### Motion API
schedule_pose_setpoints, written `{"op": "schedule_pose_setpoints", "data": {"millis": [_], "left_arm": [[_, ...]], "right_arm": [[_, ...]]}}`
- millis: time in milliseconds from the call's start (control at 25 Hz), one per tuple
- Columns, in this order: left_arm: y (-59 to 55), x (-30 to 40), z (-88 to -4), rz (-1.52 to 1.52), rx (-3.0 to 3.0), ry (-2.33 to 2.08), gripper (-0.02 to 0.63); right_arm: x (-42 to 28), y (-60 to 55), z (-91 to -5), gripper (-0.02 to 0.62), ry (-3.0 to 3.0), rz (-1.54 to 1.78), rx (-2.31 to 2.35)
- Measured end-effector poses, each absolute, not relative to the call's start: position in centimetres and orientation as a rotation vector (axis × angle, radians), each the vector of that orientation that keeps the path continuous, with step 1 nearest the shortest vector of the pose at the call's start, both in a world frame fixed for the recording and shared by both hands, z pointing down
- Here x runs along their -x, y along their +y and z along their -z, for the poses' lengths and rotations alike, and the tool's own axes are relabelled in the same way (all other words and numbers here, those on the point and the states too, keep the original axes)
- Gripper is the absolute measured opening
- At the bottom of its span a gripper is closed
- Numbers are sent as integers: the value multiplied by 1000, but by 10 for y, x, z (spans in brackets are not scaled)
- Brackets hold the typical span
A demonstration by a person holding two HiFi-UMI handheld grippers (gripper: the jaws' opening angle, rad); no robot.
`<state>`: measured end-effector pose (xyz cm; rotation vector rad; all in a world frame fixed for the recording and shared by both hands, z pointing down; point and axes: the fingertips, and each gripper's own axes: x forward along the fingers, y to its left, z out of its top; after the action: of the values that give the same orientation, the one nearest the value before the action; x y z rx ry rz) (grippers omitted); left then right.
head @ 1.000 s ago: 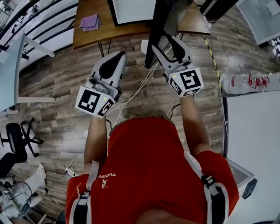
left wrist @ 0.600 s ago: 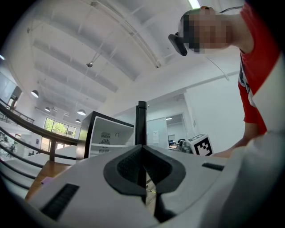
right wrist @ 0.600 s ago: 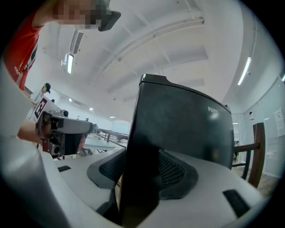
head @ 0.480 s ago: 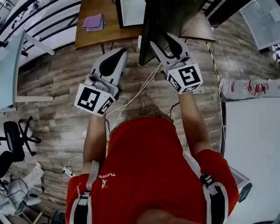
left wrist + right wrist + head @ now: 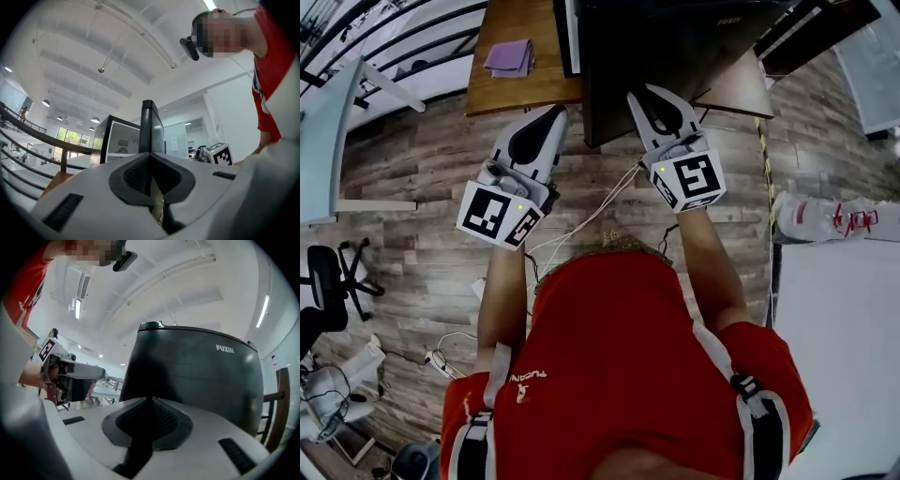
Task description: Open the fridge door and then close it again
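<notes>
You're standing in a big open workspace, part lab and part office. The black fridge (image 5: 675,56) sits on a wooden bench (image 5: 516,89), not in a fitted kitchen; a purple cloth (image 5: 510,56) lies left of the fridge on that bench. Below the fridge runs a wood-plank floor (image 5: 422,178) with loose white cables (image 5: 581,220) trailing across it. Far left of the fridge you have a black office chair (image 5: 323,281); to its right, a white table (image 5: 844,337). High above the fridge spans a white beamed ceiling (image 5: 93,42) with pendant lamps (image 5: 46,103), and left of it are a railing (image 5: 28,129) and bright windows (image 5: 72,137).
</notes>
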<state>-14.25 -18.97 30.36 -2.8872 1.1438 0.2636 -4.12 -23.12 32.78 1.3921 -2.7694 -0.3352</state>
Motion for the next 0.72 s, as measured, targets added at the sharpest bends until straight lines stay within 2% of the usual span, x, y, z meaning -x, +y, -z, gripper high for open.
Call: {"op": "schedule_pose_setpoints", "data": {"millis": [720], "left_arm": [[-258,132,-299,-300,2803,1311,9]], "right_arm": [[42,-319,-332,28,-2802,278,-1351]]}}
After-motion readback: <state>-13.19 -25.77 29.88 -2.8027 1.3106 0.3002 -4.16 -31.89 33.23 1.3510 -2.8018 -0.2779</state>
